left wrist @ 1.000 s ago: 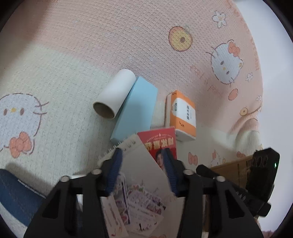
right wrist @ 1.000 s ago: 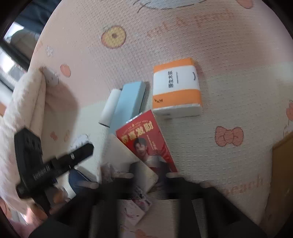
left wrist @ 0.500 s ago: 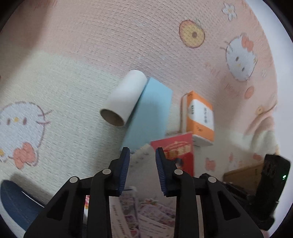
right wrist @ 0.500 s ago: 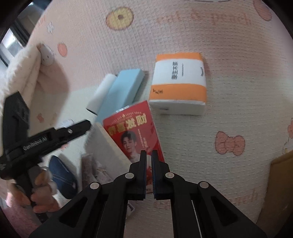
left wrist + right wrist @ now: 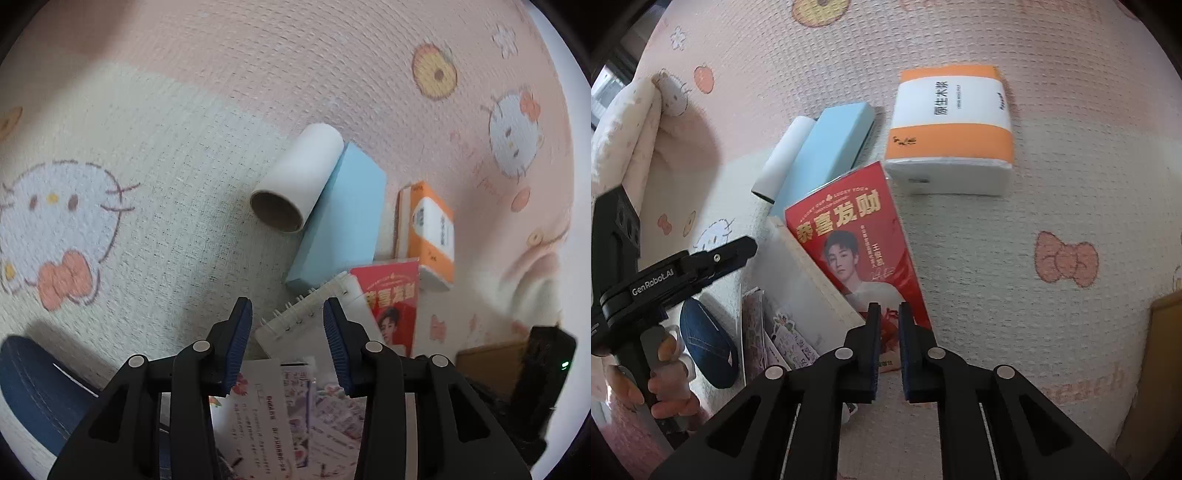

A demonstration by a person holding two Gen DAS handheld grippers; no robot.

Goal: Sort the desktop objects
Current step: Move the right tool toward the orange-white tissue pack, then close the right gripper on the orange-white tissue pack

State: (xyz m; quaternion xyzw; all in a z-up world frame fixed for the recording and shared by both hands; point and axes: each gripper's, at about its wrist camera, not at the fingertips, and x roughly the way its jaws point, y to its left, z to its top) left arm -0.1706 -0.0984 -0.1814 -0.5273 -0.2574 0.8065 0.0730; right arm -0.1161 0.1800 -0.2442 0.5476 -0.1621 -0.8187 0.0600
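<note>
1. The landmark is the red booklet (image 5: pixel 857 251) with a portrait on its cover. It lies flat on the cartoon-cat mat (image 5: pixel 1052 184), its long axis running from the near edge away toward the blue box (image 5: pixel 827 147).
2. The right gripper (image 5: pixel 886 314) hovers over the red booklet's near short end. Its fingers are a narrow gap apart and opening, with nothing pressed between them.
3. The left gripper (image 5: pixel 288 314) sits to the red booklet's left, above the spiral notebook (image 5: pixel 314 314) that overlaps the booklet's edge. Its fingers are also opening and hold nothing.
4. The orange-and-white tissue pack (image 5: pixel 951 129) lies just beyond the red booklet's far right corner; the cardboard tube (image 5: pixel 295 184) touches the blue box's far side.
5. Judgement: the right gripper is nearer the booklet and is lined up along its length, so that end edge looks like the natural pinch point.
</note>
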